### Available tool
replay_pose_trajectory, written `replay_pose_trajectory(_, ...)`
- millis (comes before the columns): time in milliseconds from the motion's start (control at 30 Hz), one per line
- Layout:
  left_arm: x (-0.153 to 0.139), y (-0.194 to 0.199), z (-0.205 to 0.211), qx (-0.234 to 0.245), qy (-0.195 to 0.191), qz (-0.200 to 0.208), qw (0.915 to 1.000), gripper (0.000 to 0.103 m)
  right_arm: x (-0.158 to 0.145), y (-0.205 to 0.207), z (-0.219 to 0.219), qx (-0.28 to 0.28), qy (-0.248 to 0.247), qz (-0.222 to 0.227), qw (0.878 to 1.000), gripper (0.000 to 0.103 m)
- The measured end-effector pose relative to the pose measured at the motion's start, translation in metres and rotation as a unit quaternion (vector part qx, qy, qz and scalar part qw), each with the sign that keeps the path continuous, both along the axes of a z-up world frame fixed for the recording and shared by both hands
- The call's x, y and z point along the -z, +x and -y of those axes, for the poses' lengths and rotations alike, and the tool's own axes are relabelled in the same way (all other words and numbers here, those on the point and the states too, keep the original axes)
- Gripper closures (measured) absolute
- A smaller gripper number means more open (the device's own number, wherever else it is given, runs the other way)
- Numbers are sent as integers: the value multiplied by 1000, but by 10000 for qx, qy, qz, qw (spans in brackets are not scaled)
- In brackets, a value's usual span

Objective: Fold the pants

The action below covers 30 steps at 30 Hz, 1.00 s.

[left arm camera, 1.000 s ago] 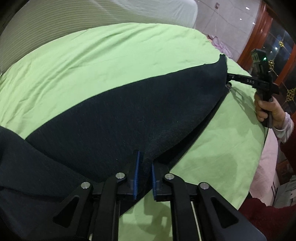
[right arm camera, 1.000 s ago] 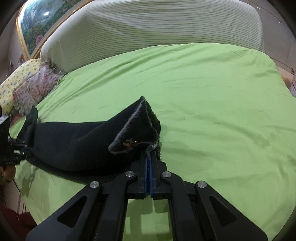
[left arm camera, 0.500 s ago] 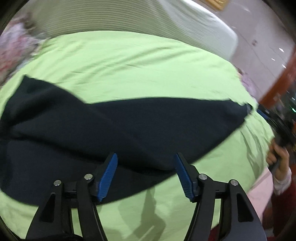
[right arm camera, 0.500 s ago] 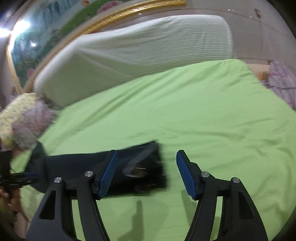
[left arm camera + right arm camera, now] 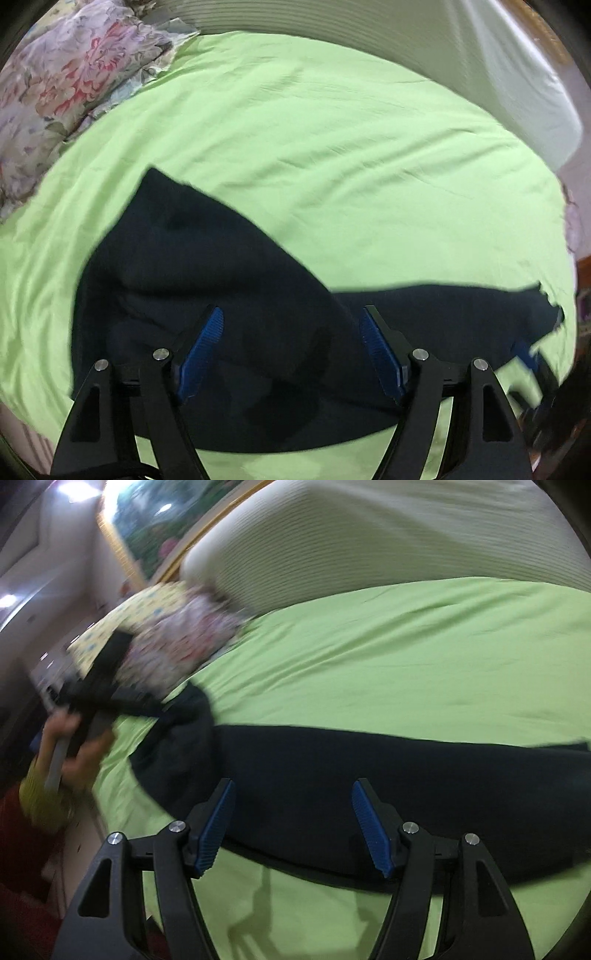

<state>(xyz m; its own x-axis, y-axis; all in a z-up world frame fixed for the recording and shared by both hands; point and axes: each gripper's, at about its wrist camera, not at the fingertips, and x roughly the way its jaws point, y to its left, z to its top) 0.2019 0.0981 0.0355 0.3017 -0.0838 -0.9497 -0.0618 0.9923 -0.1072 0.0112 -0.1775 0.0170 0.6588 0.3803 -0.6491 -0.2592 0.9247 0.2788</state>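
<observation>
Dark pants (image 5: pixel 229 317) flat on green bed (image 5: pixel 332 155), 6 o'clock edge. Left gripper (image 5: pixel 291 354) jaws opening, empty; right gripper (image 5: pixel 293 827) jaws apart, empty. Risk: regrasp catches single layer, fold skews.

you have the dark navy pants (image 5: pixel 229 302) lying flat and folded lengthwise on the green bedsheet (image 5: pixel 332 166), released.

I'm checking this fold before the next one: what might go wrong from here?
1. The dark pants lie bunched and uneven at the wide end, so creases may get folded in.
2. The pants lie close to the green sheet's near edge; a tug might slide them off.
</observation>
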Motion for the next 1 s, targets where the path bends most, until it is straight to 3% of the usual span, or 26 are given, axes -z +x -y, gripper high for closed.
replay_pose_trajectory(133, 12, 37, -9, -304, 357, -593, 9971, 27, 16, 18, -41, -485, -45, -204, 9986, 35)
replay_pose_trajectory(200, 23, 55, -10, -437, 340, -900, 9944, 27, 23, 26, -57, -699, -102, -284, 9971, 34)
replay_pose_trajectory(367, 44, 79, -9, -550, 746, -1169, 9888, 28, 36, 39, -84, -1030, -236, -461, 9933, 33)
replay_pose_trajectory(433, 52, 82, -10, -530, 891, -1182, 9876, 39, 41, 41, -92, -1106, -295, -538, 9920, 33)
replay_pose_trajectory(500, 58, 80, -11, -413, 938, -1120, 9884, 78, 46, 42, -99, -1165, -386, -543, 9910, 33)
replay_pose_trajectory(533, 60, 75, -11, -345, 877, -1110, 9893, 82, 47, 44, -102, -1162, -437, -535, 9908, 33)
replay_pose_trajectory(600, 58, 63, -16, -354, 749, -915, 9923, 89, 53, 47, -107, -1151, -499, -551, 9906, 38)
replay_pose_trajectory(700, 46, 43, -29, -441, 511, -506, 9964, 95, 60, 52, -107, -1182, -526, -772, 9886, 94)
replay_pose_trajectory(833, 19, -2, -54, -542, -36, 353, 9979, 96, 48, 46, -109, -1246, -618, -598, 9885, 97)
replay_pose_trajectory(1000, -5, -63, -94, -948, -692, 1125, 9867, 98, 26, 30, -122, -1482, -871, -321, 9846, 97)
